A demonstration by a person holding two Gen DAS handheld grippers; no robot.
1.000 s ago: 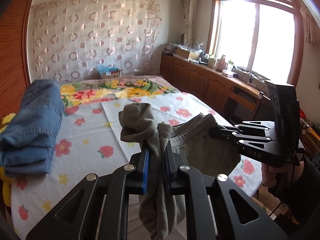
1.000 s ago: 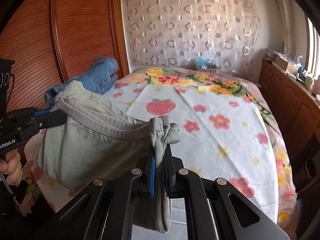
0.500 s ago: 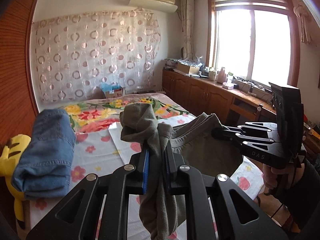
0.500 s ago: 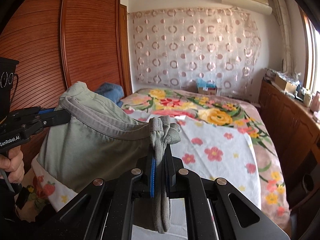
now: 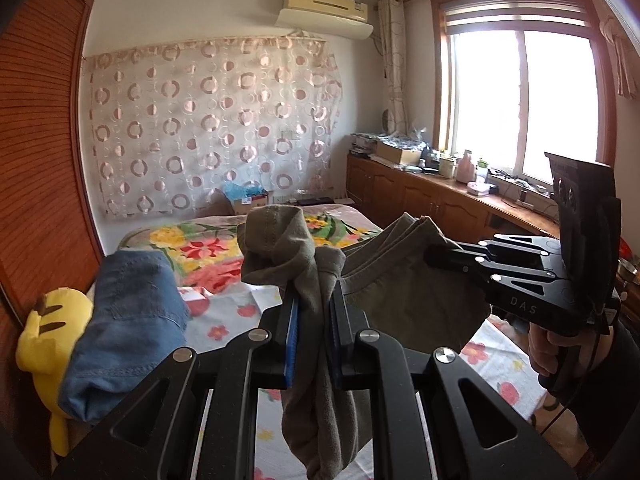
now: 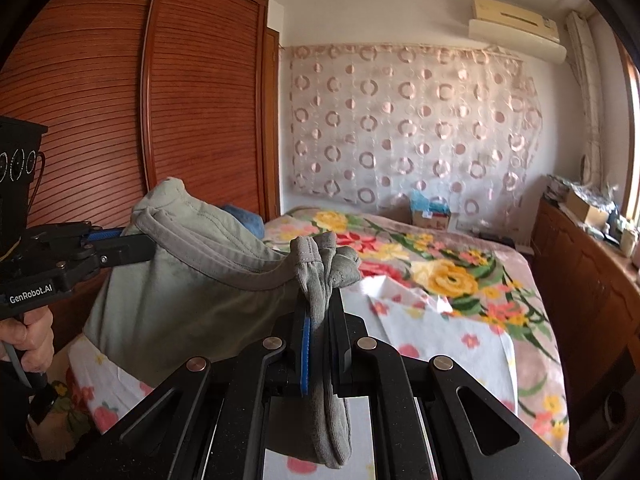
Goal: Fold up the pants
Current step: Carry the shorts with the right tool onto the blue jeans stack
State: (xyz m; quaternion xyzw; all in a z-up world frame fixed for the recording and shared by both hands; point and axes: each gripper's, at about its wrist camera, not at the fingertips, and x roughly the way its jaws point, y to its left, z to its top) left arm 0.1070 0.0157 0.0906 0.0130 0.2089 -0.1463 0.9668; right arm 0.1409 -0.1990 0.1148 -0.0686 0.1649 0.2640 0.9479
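Two tools in view, each clamped on the olive-grey pants (image 5: pixel 400 300). Left tool (image 5: pixel 312 312): jaws pressed together on a bunched corner of the waistband; cloth puffs above the blue pads and a tail hangs below. Right tool (image 6: pixel 320 320): same grip on the opposite waistband corner, fabric pinched tight between its pads, a fold drooping beneath. Pants held up in the air between both tools, above the near edge of the bed (image 6: pixel 460 320), waistband stretched from one grip to the other, body of the garment sagging below. Bed carries a floral cover. Folded blue jeans (image 5: pixel 128 328) lie at the bed's left side by the wooden wardrobe (image 6: pixel 120 100); a yellow plush toy (image 5: pixel 48 336) sits just beside them. A hand (image 5: pixel 548 348) grips the right tool's handle.
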